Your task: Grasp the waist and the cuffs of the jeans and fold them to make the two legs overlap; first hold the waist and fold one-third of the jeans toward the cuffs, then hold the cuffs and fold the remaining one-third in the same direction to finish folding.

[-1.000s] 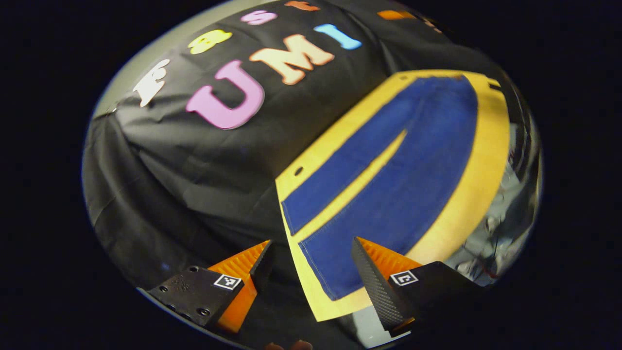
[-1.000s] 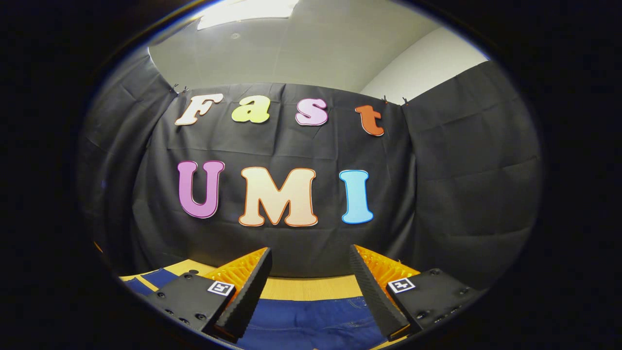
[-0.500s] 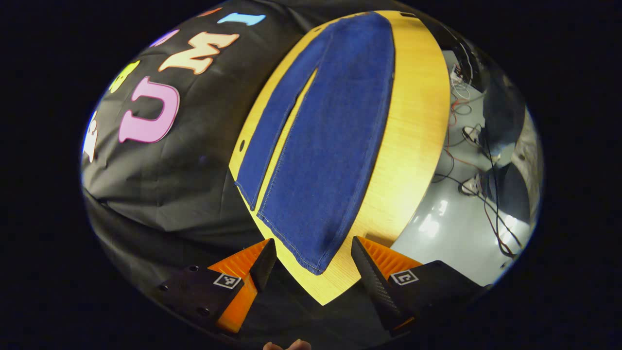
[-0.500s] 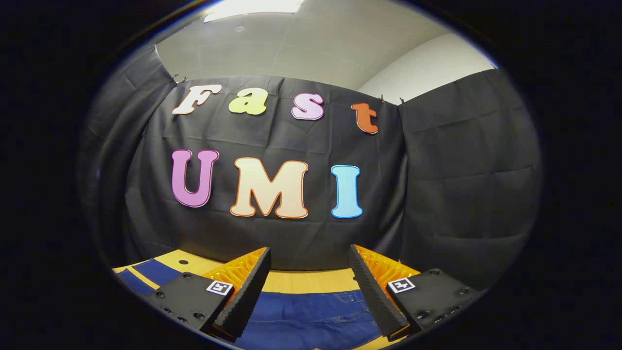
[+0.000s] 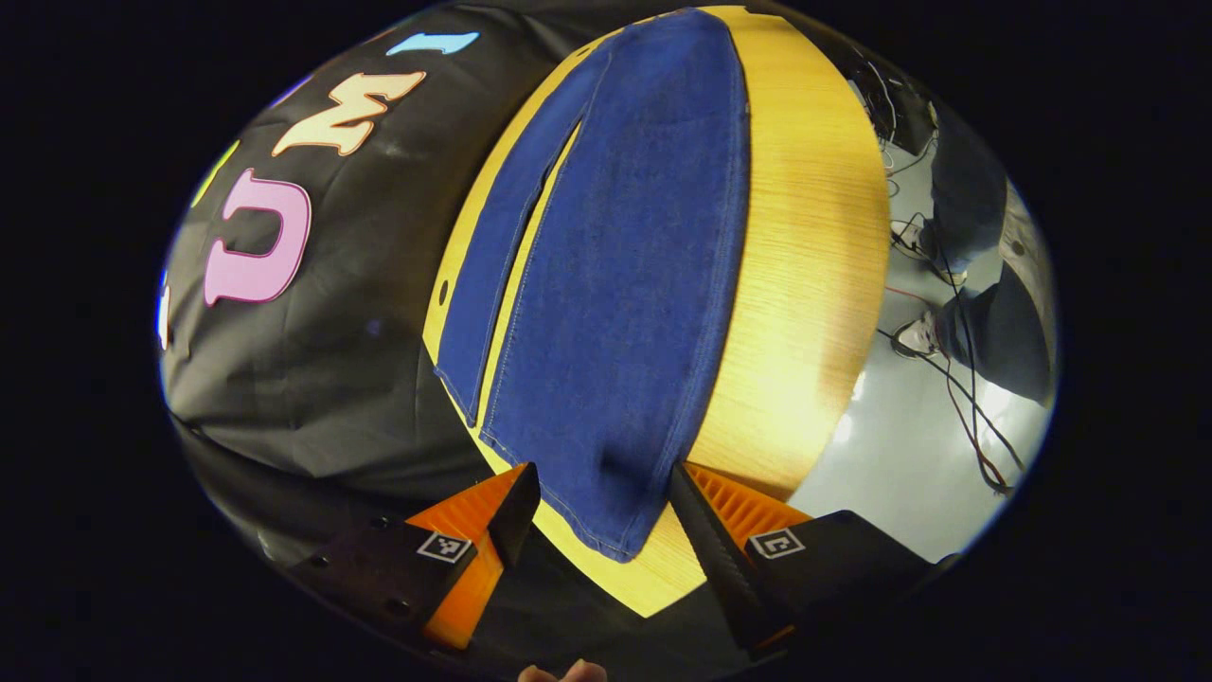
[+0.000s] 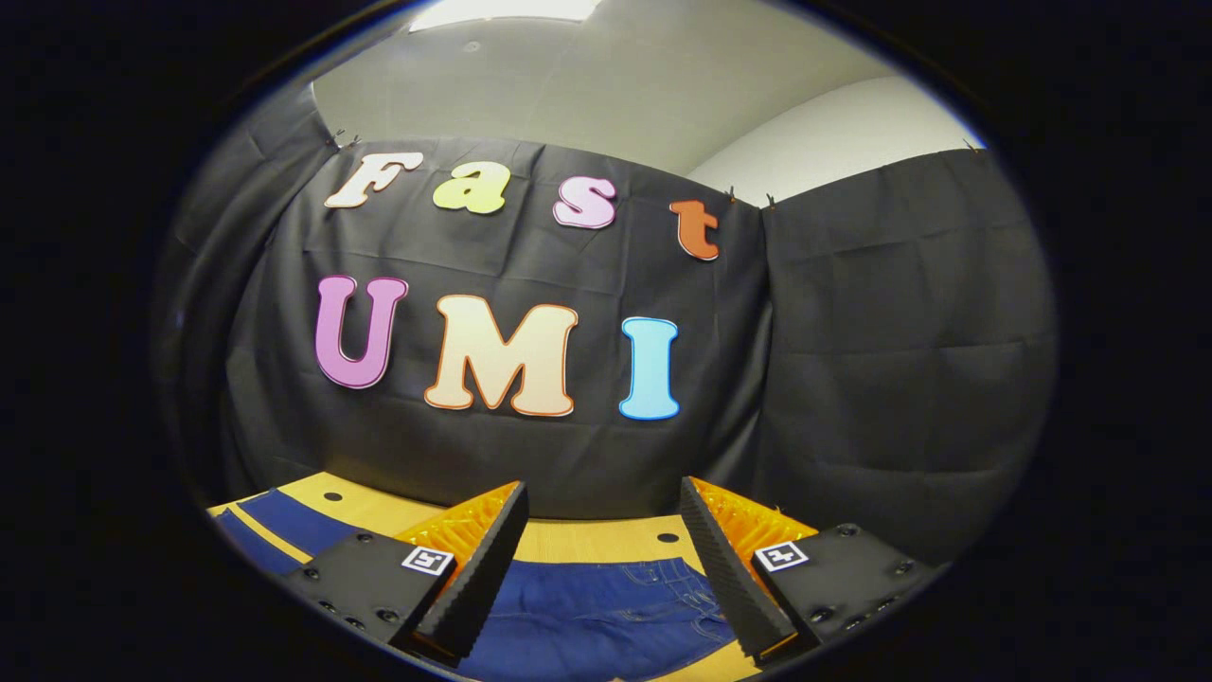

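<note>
On the wooden bench, jeans lying flat and full length, legs apart, no fold yet made; left gripper fingers wide astride the near cuff, right gripper fingers wide above the waist, all three folds outstanding.

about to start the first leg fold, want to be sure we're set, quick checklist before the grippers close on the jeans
1. jeans flat, both legs spread on the table: ok
2. left gripper open: ok
3. near cuff lies between its fingers: ok
4. right gripper open: ok
5. waist is below the right gripper: ok
6. either gripper touching denim yet: cannot tell
</note>
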### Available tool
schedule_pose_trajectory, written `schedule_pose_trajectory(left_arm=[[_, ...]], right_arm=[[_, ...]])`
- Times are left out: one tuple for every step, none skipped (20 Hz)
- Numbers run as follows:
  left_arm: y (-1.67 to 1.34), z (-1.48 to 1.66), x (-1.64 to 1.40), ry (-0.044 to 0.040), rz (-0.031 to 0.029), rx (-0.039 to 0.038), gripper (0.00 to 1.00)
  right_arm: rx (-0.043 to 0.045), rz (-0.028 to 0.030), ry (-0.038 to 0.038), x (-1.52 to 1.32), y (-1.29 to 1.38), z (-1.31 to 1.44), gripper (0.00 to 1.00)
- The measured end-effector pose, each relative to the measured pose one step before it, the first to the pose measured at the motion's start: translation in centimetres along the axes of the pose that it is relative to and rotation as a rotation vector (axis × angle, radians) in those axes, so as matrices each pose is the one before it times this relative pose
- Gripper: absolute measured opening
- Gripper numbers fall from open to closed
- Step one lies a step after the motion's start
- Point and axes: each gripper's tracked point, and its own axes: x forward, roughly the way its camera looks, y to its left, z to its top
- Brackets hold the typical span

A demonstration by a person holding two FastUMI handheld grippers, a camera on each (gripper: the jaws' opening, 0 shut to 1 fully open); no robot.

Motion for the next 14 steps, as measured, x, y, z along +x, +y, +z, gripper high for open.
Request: schedule_pose_trajectory(left_arm=[[0.347, 0.23, 0.614, -0.00289, -0.00402, -0.00086, 0.91], [0.546, 0.21, 0.331, -0.00294, -0.00275, 0.01326, 0.89], [0.295, 0.332, 0.469, -0.00492, -0.00152, 0.01545, 0.88], [0.124, 0.025, 0.237, 0.00098, -0.00089, 0.00941, 0.88], [0.115, 0.213, 0.254, -0.00137, -0.00668, 0.00659, 0.88], [-0.526, -0.021, 0.277, 0.00165, -0.04629, -0.00977, 0.88], [-1.104, -0.73, 0.607, 0.00596, -0.06925, -0.03664, 0.9], [-0.657, 0.493, -0.192, 0.00781, -0.00558, -0.03456, 0.63], [-0.088, 0.119, 0.508, 0.00299, 0.00497, -0.00732, 0.37], [0.186, -0.092, -0.283, 0.00031, 0.02553, 0.0017, 0.1], [0.081, -0.008, -0.626, 0.00976, 0.01294, -0.02242, 0.04], [0.018, 0.184, 0.538, -0.00865, 0.00747, -0.02222, 0.03], [-0.03, -0.007, 0.133, 0.00274, -0.0003, -0.02726, 0.01], [-0.06, 0.071, -0.08, -0.00331, -0.00518, -0.02488, 0.01]], right_arm=[[-0.00315, -0.00647, 0.00082, -0.101, -0.175, -0.051, 0.99], [-0.00344, -0.00638, 0.00172, -0.138, -0.224, -0.199, 0.99], [-0.00249, -0.00239, 0.00495, -0.035, -0.061, -0.209, 0.99], [-0.00243, -0.00358, 0.00528, -0.073, -0.157, -0.369, 0.98], [-0.00258, -0.00373, 0.00351, 0.024, -0.162, -0.171, 0.98], [-0.00484, -0.0025, 0.00472, -0.042, -0.173, -0.293, 0.99], [-0.00792, -0.00287, 0.00563, 0.033, -0.142, -0.252, 0.99], [-0.0112, 0.00175, 0.00688, 0.149, -0.157, -0.405, 0.99], [-0.02002, 0.00217, 0.00368, 0.102, -0.17, -0.266, 1.0], [-0.02916, -0.00143, 0.00465, 0.165, -0.374, -0.488, 1.0], [-0.03204, 0.00085, 0.00597, 0.154, -0.345, -0.453, 1.0], [-0.04458, 0.00668, 0.00782, 0.243, -0.262, -0.758, 0.99], [-0.04182, 0.00831, 0.00907, 0.216, -0.217, -0.637, 1.0], [-0.05503, 0.01426, 0.01281, 0.245, -0.058, -1.078, 0.99]])
